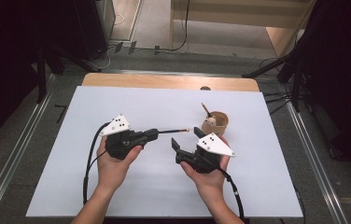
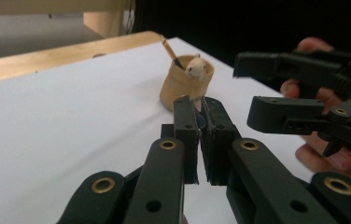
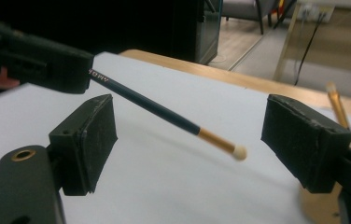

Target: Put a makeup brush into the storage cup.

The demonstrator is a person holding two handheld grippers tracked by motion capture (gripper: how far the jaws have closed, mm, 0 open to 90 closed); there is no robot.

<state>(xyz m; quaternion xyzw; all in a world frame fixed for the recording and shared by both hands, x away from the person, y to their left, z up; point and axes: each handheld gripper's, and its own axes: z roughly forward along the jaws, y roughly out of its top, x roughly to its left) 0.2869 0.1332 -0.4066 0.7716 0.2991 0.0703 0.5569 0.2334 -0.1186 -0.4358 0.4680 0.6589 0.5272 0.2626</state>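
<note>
Your left gripper [image 1: 154, 134] is clamped on a dark blue pencil with a pale eraser tip [image 1: 173, 131], held level above the white table sheet [image 1: 117, 186] and pointing toward your right gripper [image 3: 187, 140], whose jaws stand wide apart on either side of the tip. This looks like a hand-over, or a drop into the small round wooden cup [image 1: 220, 122] just beyond, which already holds another pencil. Next, bring the open jaws around the shaft before releasing.

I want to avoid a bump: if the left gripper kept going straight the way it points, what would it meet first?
Probably the wooden cup: the left gripper, shut on the pencil, aims right at it. The right gripper sits just beside that line; depth is unclear.
</note>
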